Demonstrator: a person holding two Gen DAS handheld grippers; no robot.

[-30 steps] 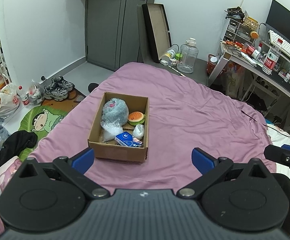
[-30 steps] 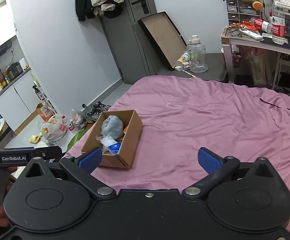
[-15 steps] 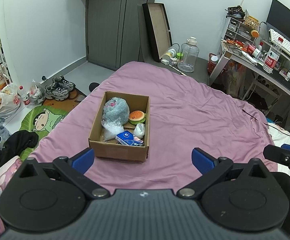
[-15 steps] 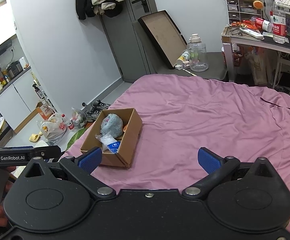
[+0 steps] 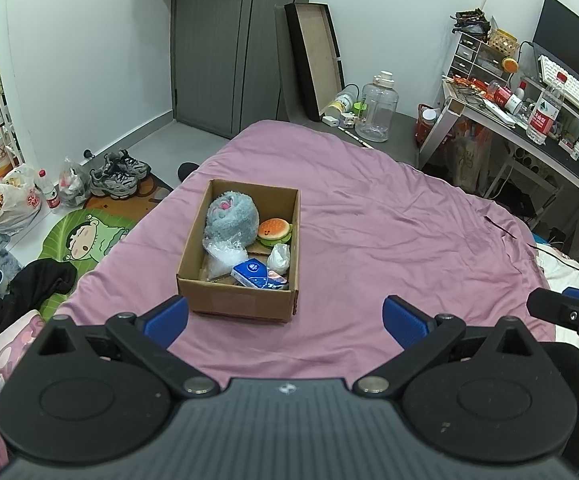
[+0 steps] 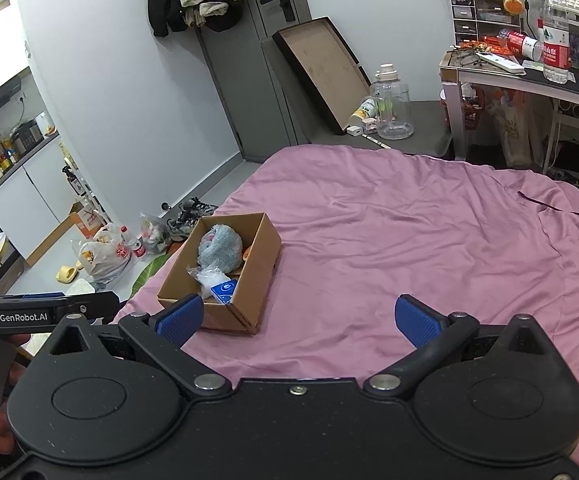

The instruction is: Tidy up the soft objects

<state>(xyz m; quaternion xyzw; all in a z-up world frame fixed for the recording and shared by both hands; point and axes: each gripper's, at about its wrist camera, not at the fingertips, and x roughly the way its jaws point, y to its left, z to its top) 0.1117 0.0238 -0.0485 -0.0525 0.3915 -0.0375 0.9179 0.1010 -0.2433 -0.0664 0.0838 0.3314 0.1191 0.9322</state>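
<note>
Both views have crept slightly since a second ago — box sits a touch lower and closer in the left wrist view, otherwise nothing in it has shifted. Left tongs [image 5: 285,318] spread wide, nothing between the blue pads [image 5: 166,317], hovering over the pink bedspread [image 5: 389,236]. Cardboard box [image 5: 236,299] is straight ahead of them, just beyond the left pad, resting on the bed.

Box contents, far to near from the left tongs: grey plush toy [image 5: 231,217] at the far end, burger squishy [image 5: 274,231] beside it against the right wall, clear plastic bag [image 5: 225,258] under the plush, white wad [image 5: 279,258] near the right wall, blue tissue pack [image 5: 251,273] nearest.

Right tongs [image 6: 297,318] also wide open and empty — box [image 6: 245,280] lies ahead-left of them, its near corner partly hidden behind the left pad [image 6: 180,317]. Burger mostly hidden by the box wall from this side. Right tongs' tip shows at the right edge of the left view, well apart from the box.
</note>
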